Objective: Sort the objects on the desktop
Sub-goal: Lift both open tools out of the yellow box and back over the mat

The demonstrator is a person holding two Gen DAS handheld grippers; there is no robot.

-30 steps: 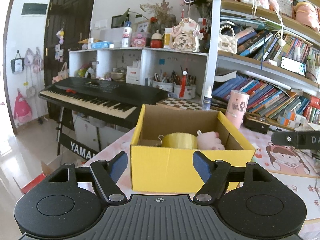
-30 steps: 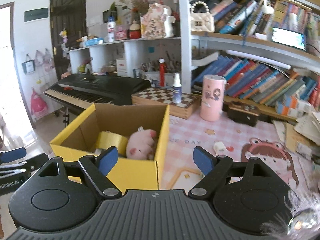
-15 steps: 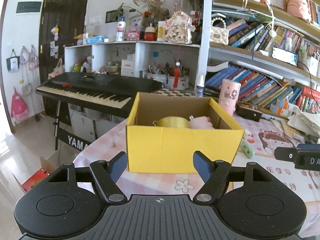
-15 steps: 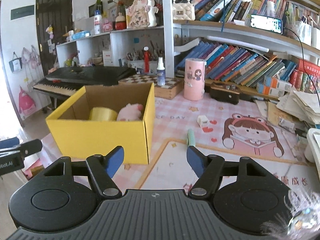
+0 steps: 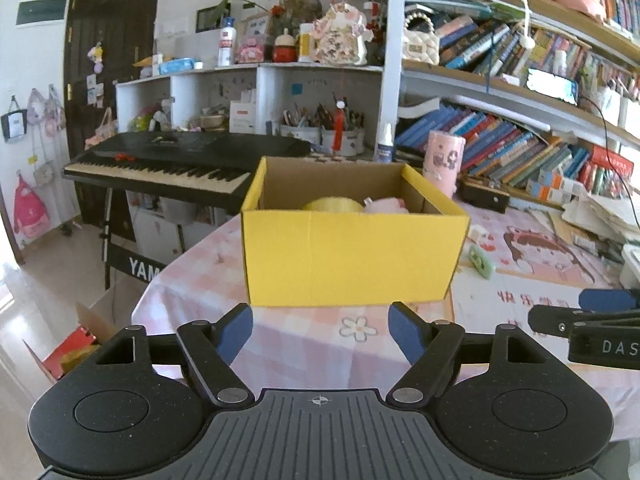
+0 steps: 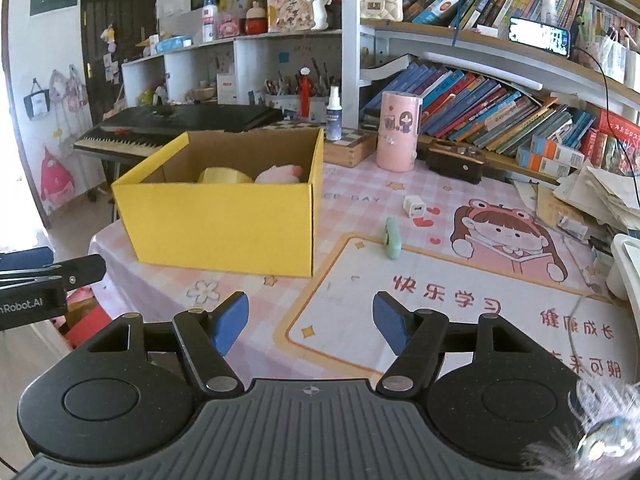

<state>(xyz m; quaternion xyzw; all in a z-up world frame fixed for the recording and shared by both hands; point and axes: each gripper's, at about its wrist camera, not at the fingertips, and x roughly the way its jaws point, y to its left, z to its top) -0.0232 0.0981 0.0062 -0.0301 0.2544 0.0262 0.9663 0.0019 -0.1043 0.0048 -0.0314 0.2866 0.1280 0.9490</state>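
Note:
A yellow cardboard box [image 5: 348, 256] stands on the pink checked tablecloth; it also shows in the right wrist view [image 6: 224, 228]. Inside lie a yellow tape roll [image 6: 224, 176] and a pink plush toy [image 6: 280, 174]. A green clip-like object [image 6: 392, 238] and a small white charger cube [image 6: 415, 206] lie on the cloth right of the box. My left gripper [image 5: 320, 330] is open and empty, in front of the box. My right gripper [image 6: 310, 322] is open and empty, over the cloth in front of the box's right corner.
A pink cylinder [image 6: 399, 136], a spray bottle [image 6: 334, 114], a chessboard box [image 6: 348, 144] and a dark case [image 6: 456, 160] stand behind the box. Bookshelves line the back right. Papers [image 6: 600, 196] pile at the right. A keyboard [image 5: 172, 168] stands left, off the table.
Both grippers have pulled back from the box, staying open and empty. The box now looks smaller and farther, and more of the tablecloth shows.

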